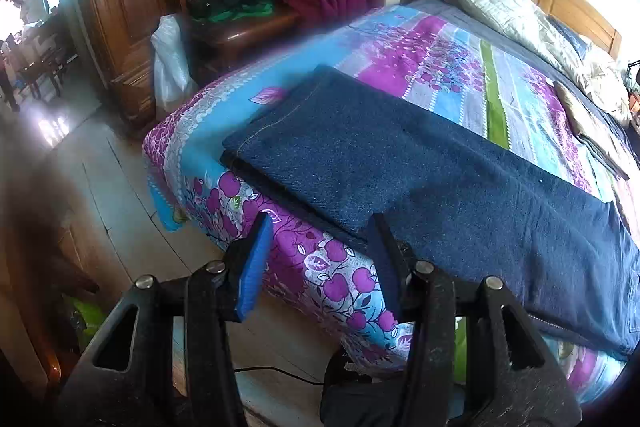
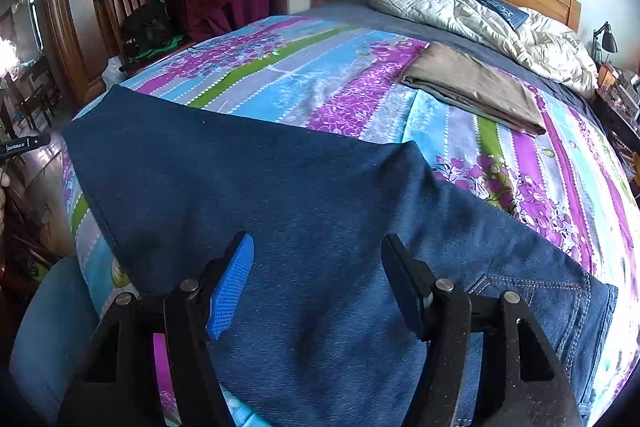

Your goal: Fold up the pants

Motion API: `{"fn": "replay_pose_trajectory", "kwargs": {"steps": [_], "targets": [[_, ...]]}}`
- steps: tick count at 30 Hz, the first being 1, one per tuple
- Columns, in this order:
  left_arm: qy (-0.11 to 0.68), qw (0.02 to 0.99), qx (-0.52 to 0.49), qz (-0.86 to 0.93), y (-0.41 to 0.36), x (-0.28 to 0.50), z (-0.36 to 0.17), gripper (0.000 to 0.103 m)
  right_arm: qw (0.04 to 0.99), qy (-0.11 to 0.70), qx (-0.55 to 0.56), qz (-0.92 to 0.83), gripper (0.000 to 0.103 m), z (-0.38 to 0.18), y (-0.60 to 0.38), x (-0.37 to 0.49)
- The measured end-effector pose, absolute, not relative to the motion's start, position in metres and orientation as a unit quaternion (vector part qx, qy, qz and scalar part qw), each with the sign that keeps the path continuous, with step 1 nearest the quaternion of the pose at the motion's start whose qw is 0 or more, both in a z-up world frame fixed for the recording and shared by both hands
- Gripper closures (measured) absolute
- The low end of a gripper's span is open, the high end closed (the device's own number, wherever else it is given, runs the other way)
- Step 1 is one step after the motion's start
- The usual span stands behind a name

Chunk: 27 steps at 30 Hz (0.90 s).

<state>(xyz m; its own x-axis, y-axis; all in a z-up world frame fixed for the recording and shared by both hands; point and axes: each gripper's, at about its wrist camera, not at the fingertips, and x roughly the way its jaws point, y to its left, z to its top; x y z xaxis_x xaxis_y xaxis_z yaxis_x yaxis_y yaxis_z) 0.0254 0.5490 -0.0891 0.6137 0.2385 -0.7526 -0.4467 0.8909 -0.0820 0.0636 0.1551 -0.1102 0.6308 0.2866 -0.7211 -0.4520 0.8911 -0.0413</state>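
Item: dark blue jeans (image 2: 312, 211) — lying flat, leg over leg, along bed (image 2: 320, 75) edge. Left gripper (image 1: 320, 247), right gripper (image 2: 316, 267) hovering spread, empty — advisably pinching both layers before folding.

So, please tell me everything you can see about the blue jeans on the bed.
The jeans are dark blue denim with light stitching and a seamed pocket near the waist. They lie flat along the near edge of the floral bedspread, apparently folded lengthwise with one leg over the other, the hems at the bed's corner. Both grippers, left and right, are open and grip nothing.
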Motion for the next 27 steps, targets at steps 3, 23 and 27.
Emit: {"fn": "replay_pose_trajectory", "kwargs": {"steps": [3,23,27], "targets": [[0.391,0.888,-0.144,0.193,0.56,0.025,-0.091,0.053,0.895,0.376,-0.121,0.209,0.034,-0.115,0.162,0.061],[0.282,0.812,-0.511,0.018,0.681,0.048,-0.173,0.055,0.876,0.402,-0.127,0.233,0.034,-0.119,0.212,0.068],[0.28,0.818,-0.502,0.021,0.682,0.059,-0.171,0.058,0.876,0.398,-0.131,0.237,0.034,-0.114,0.221,0.07]]}}
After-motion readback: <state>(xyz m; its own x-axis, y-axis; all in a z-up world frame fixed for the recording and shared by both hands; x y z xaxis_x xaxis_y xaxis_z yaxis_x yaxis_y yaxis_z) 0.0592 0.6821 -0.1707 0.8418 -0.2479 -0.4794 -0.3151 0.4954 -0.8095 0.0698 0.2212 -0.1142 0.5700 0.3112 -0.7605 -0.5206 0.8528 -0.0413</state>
